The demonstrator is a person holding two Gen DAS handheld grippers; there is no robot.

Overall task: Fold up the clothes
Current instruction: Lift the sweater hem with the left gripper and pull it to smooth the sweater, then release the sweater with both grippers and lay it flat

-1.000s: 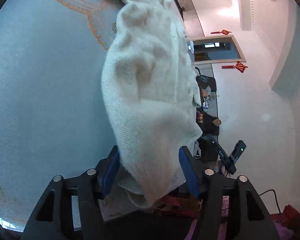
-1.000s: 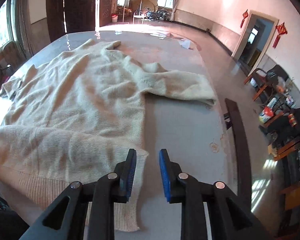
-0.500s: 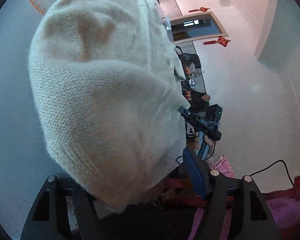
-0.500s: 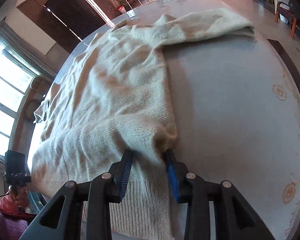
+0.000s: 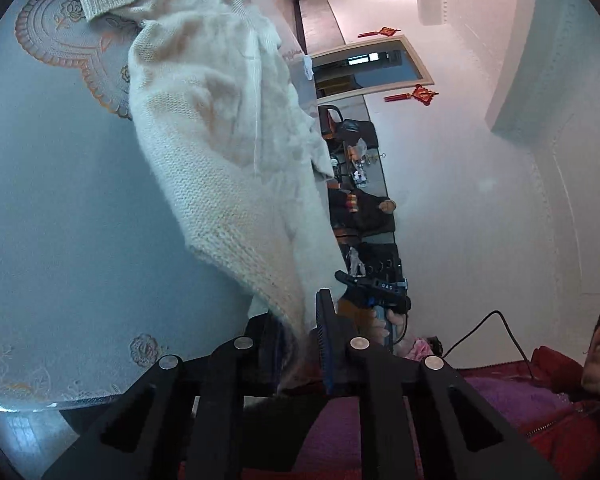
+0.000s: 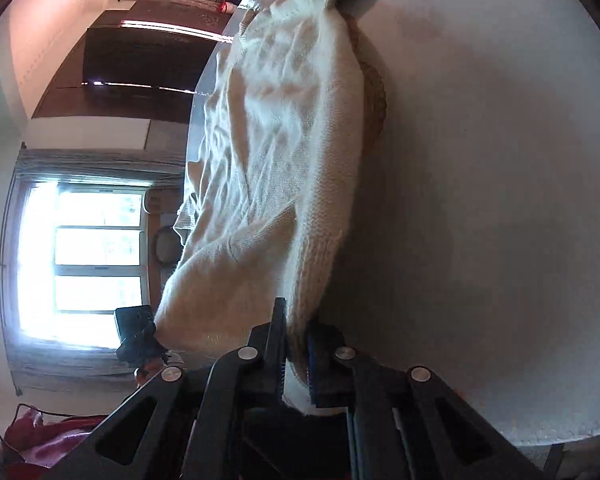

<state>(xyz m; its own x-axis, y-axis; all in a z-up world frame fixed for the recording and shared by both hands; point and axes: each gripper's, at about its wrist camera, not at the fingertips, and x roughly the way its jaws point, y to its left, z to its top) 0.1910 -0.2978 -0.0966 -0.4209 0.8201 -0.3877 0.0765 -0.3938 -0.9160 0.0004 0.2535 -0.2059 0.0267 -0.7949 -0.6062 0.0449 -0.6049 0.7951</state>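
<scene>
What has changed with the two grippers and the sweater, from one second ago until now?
The left gripper, open around the hem then, is closing on the sweater and lifting it. The right gripper, empty over the table then, has come down, rolled and shut on the sweater's near corner. Most of the sweater still lies on the table.
</scene>
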